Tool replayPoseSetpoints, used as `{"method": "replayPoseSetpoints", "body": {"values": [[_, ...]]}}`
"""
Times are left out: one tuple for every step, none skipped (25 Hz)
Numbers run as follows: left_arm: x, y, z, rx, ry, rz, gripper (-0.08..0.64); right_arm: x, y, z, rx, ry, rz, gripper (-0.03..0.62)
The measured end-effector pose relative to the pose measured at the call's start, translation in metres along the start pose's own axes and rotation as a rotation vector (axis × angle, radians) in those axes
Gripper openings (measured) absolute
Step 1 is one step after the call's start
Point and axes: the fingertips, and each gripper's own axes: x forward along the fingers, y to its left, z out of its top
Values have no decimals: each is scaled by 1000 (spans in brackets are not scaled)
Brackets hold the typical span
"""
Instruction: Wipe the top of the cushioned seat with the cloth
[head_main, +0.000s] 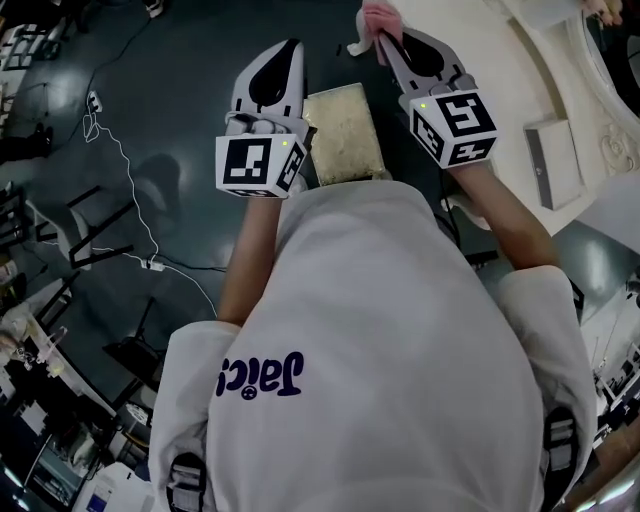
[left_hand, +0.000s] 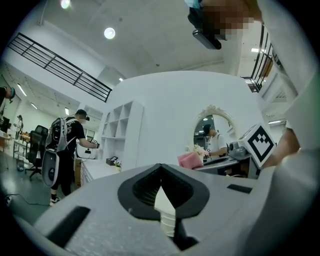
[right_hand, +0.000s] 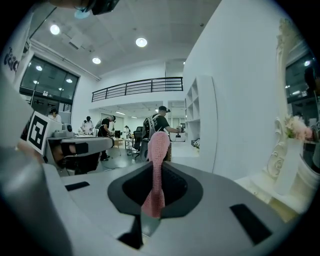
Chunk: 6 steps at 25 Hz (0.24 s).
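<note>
Starting at the left, the left gripper (head_main: 292, 50) hangs with its jaws together on nothing, its tip level with the far left corner of the seat (head_main: 345, 135). That seat, a pale beige cushioned rectangle, lies between the two grippers and below them, its long axis running away from the person with a slight tilt. Further right, the right gripper (head_main: 386, 42) is clamped on the pink cloth (head_main: 377, 18), which stands up out of the jaws as a narrow fold. The cloth sits beyond the seat's far right corner and appears to be held above it, apart from the cushion. This arm is the one placed to wipe. As I judge it, any pass would need the cloth brought left, towards the person and down, then drawn along the long axis. A lifted cloth beside a bare cushion fits both a wipe about to start and one just finished. The seat top looks coarse and soft. Around it lies a dark floor (head_main: 180, 90), with a white table (head_main: 505, 60) at the right and people (right_hand: 159, 122) working far off.
</note>
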Motion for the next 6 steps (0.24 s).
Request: {"method": "replayPoseSetpoints", "body": {"values": [[2, -2, -1, -2, 2, -5, 12, -1, -2, 0, -3, 1, 0, 29], [3, -4, -2, -2, 4, -8, 12, -3, -4, 0, -6, 2, -1, 29], [5, -6, -3, -3, 7, -11, 12, -4, -6, -1, -8, 3, -1, 29], [6, -7, -4, -4, 10, -13, 12, -4, -7, -1, -10, 4, -1, 29], [6, -7, -5, -5, 13, -14, 12, -5, -7, -1, -12, 5, -2, 29], [7, -7, -6, -6, 16, -14, 12, -5, -8, -1, -14, 6, -2, 29]]}}
